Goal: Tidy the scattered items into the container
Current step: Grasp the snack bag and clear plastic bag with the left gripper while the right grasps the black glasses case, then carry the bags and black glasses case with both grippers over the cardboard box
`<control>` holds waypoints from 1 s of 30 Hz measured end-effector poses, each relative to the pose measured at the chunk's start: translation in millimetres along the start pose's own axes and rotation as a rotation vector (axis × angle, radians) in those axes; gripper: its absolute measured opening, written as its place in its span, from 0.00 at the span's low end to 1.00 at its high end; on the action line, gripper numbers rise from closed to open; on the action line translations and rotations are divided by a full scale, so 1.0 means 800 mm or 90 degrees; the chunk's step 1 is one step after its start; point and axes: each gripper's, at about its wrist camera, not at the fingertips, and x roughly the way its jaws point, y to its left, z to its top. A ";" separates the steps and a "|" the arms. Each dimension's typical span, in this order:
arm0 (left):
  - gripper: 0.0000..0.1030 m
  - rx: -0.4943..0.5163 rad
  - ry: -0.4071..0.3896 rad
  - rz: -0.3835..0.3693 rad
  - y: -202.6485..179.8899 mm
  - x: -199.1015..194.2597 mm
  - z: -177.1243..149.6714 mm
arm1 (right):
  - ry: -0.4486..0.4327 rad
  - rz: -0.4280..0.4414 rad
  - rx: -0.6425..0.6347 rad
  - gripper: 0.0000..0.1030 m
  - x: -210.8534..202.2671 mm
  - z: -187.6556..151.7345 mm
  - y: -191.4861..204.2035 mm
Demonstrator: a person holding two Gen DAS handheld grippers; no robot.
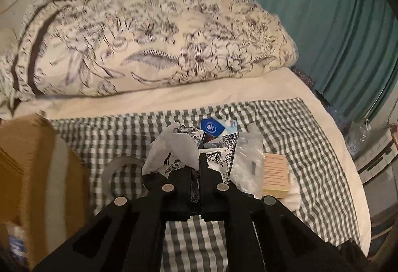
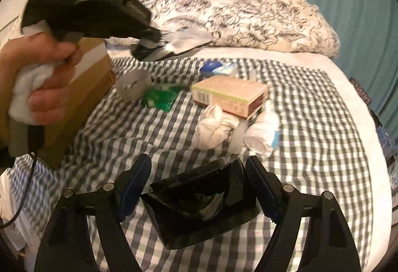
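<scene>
Left gripper (image 1: 196,167) pressed together, pinching a leaf-print packet (image 1: 174,147); in the right wrist view the packet hangs clear of the bed, just beside the box (image 2: 82,88), blurred. A hand (image 2: 37,73) holds that gripper with white cloth wrapped round the handle.

Right gripper (image 2: 196,187) spread wide around a black tray (image 2: 199,207), pads at both of its sides; contact looks likely, not certain.

Scattered on the checked sheet (image 2: 311,147): carton (image 2: 228,95), two white sock rolls (image 2: 216,127) just beside it, one touching its edge, blue-white pack (image 2: 219,68) behind, green sachet (image 2: 159,98), grey cup-like thing (image 2: 133,85) next to the box. All well ahead of the tray.

Box: cardboard, at the left edge of the sheet, side wall only in view; can't tell what's inside. Tray looks dark and glossy, contents unclear.

Floral duvet (image 1: 161,43) heaped behind, teal curtain (image 1: 323,11) at right.
</scene>
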 end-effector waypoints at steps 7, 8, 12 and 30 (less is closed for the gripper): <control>0.04 0.008 -0.059 0.012 -0.007 -0.086 0.004 | -0.017 -0.039 0.050 0.76 -0.045 0.017 -0.014; 0.04 0.009 -0.070 0.013 -0.008 -0.101 0.005 | -0.021 -0.042 0.061 0.76 -0.054 0.019 -0.017; 0.04 0.021 -0.104 0.023 -0.008 -0.154 0.004 | -0.047 -0.059 0.081 0.76 -0.091 0.029 -0.021; 0.04 0.017 -0.221 0.073 0.045 -0.334 -0.047 | -0.187 -0.071 0.089 0.76 -0.244 0.074 0.023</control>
